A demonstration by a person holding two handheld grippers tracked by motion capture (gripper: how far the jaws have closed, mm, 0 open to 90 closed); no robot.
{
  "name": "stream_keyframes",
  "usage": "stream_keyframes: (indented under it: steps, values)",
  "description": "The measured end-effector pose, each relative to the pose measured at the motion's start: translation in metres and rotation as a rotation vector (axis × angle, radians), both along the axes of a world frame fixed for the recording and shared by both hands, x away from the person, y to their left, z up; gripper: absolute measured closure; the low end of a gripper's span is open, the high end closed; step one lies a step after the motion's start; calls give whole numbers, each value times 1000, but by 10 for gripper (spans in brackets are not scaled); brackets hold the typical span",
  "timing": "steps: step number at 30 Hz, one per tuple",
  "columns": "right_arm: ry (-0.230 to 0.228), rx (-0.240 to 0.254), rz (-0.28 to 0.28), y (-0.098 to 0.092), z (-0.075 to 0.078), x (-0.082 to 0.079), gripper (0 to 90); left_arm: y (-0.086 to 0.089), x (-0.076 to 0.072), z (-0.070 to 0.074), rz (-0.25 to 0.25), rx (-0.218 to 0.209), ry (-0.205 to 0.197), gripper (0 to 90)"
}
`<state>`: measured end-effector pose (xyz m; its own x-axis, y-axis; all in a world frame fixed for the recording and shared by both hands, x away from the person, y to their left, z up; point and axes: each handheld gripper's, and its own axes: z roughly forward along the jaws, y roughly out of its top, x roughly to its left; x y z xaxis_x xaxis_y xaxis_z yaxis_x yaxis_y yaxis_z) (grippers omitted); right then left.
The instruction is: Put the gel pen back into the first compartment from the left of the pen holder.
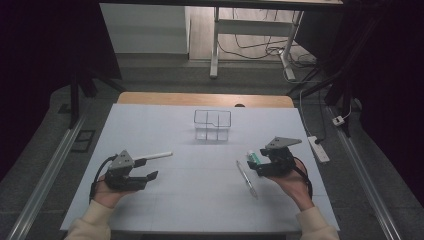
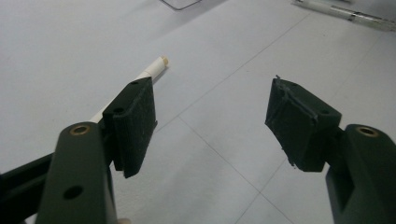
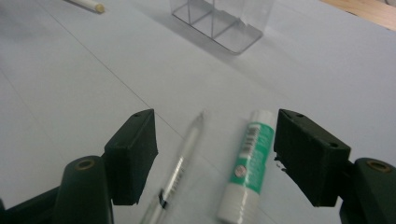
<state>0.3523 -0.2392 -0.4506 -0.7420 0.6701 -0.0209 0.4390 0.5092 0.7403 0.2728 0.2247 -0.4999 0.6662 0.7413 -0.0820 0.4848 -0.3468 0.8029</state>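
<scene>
My right hand-held gripper (image 3: pixel 215 154) stands released, jaws straddling the glue stick (image 3: pixel 245 168) and clear pen (image 3: pixel 180 170) lying on the counter (image 1: pixel 175 200), apparently lined up for pickup. Left hand-held gripper (image 2: pixel 210 126) is released beside the white stick (image 2: pixel 152 70). Clear organizer (image 1: pixel 212 125) waits well beyond.

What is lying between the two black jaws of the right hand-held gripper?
In the right gripper view, a clear pen and a green-and-white glue stick lie on the table between its open jaws.
</scene>
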Motion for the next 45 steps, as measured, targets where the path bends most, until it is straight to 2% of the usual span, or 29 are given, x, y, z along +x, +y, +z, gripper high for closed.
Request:
stream_keyframes:
  steps: [9, 17, 26, 36, 45]
  values:
    - [45, -32, 21, 28, 2, 13, 307, 0, 0, 0, 4, 2, 1, 333]
    - [63, -37, 30, 30, -3, 11, 308, 1, 0, 0, 6, 1, -1, 333]
    - [84, -71, 51, 38, -12, 12, 309, 8, 1, 4, 27, -25, -4, 332]
    - [127, -103, 40, 45, -20, 16, 315, 4, 1, 2, 18, -2, -1, 329]
    - [169, -174, 31, 54, -31, 20, 329, 0, 1, 0, 8, 17, 5, 327]
